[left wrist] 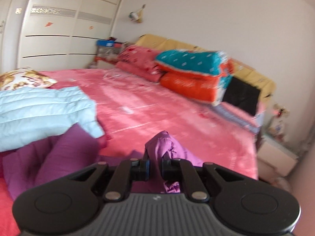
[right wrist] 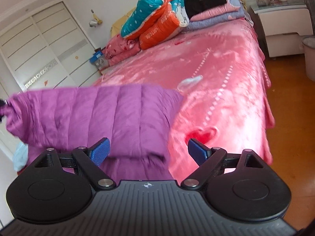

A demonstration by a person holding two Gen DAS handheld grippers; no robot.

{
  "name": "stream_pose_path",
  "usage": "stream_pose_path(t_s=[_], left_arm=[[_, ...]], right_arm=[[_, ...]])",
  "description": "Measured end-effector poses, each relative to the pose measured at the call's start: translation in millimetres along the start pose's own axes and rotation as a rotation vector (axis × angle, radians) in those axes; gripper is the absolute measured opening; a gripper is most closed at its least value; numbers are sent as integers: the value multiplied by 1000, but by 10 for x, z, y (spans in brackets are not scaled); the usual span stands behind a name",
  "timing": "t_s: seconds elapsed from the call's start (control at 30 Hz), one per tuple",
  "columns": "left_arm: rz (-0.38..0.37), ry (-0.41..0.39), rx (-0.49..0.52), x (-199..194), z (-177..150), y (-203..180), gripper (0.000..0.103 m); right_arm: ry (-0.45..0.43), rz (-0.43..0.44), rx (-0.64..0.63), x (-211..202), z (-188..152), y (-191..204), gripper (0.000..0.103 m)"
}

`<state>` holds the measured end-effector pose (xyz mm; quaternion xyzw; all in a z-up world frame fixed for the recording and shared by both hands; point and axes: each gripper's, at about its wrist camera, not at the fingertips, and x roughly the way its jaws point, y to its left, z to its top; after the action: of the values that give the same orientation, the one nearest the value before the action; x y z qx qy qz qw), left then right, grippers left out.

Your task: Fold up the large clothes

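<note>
A purple quilted jacket (right wrist: 94, 116) lies partly lifted over the near end of a pink bed (right wrist: 216, 82). My left gripper (left wrist: 154, 165) is shut on a bunched edge of the purple jacket (left wrist: 165, 143) and holds it raised above the bed. In the right wrist view that held corner shows at the far left edge. My right gripper (right wrist: 148, 151) is open and empty, its blue pads (right wrist: 100, 153) spread just above the jacket's near edge. A light blue quilted jacket (left wrist: 39, 112) lies on the left of the bed, over the purple one.
Folded quilts in teal and orange (left wrist: 196, 74), pink bedding (left wrist: 137, 63) and a black cloth (left wrist: 242, 96) are stacked at the headboard. A patterned pillow (left wrist: 23, 78) lies at the far left. A white wardrobe (left wrist: 59, 29), a white nightstand (right wrist: 281, 23) and a bin (right wrist: 311, 57) stand around the bed.
</note>
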<state>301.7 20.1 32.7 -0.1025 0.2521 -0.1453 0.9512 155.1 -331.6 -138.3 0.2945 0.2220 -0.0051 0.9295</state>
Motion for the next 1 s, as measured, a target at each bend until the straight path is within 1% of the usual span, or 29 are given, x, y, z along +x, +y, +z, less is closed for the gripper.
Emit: stream_pose_path(t_s=[0.1, 0.23, 0.3, 0.4, 0.5, 0.53, 0.6, 0.67, 0.73, 0.8, 0.87, 0.93, 1.0], left_arm=[[58, 4, -10, 139, 38, 204, 7], [129, -21, -46, 187, 95, 466, 7], [164, -20, -67, 250, 79, 570, 7], [226, 19, -31, 432, -8, 620, 8], [255, 42, 18, 528, -65, 629, 11], [265, 44, 31, 528, -64, 630, 14], [277, 40, 49, 511, -37, 647, 24], [289, 24, 72, 434, 20, 652, 47], [312, -9, 115, 317, 83, 649, 51], [330, -41, 151, 176, 123, 609, 53], [309, -69, 168, 19, 115, 526, 56], [253, -78, 204, -95, 31, 378, 58], [180, -63, 252, -130, -123, 181, 61]], right_arm=[[-40, -26, -38, 264, 79, 63, 103], [-45, -16, -11, 579, 139, 24, 103], [-57, -20, -24, 719, 172, 33, 103], [-76, -16, -63, 862, 216, 85, 103], [-81, 10, -114, 1001, 214, 196, 103], [-75, 19, -138, 1029, 201, 259, 103], [-60, 34, -208, 1118, 153, 363, 103], [-36, 34, -292, 1240, 99, 455, 103], [8, -1, -341, 1394, 67, 487, 103], [40, -36, -346, 1509, 57, 457, 103], [67, -70, -341, 1601, 76, 420, 103], [71, -90, -343, 1641, 88, 406, 103], [73, -127, -379, 1704, 97, 443, 103]])
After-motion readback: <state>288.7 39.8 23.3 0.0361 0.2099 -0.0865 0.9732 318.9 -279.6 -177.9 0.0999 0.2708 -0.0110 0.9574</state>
